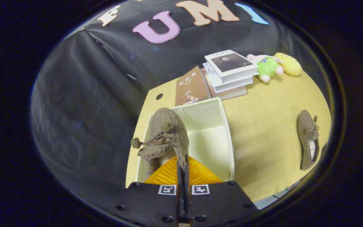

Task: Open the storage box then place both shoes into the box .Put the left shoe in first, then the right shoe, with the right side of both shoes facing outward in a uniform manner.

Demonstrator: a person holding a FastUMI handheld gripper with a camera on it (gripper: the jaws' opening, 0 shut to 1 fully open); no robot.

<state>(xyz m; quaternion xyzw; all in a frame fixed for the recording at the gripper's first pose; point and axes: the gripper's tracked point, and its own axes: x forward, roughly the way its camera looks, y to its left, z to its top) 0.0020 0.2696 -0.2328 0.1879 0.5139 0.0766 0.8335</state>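
The gripper (183, 165) pinches a brown fuzzy shoe (165, 135) over the open storage box (224, 126); second shoe (307, 138) lies at three o'clock.

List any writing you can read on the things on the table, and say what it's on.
Brown book: large characters on the cover, too blurred to read.
Top book of the stack: small print, too small to read.
Gripper, shut on the shoe over the box: two square code marks, no words.
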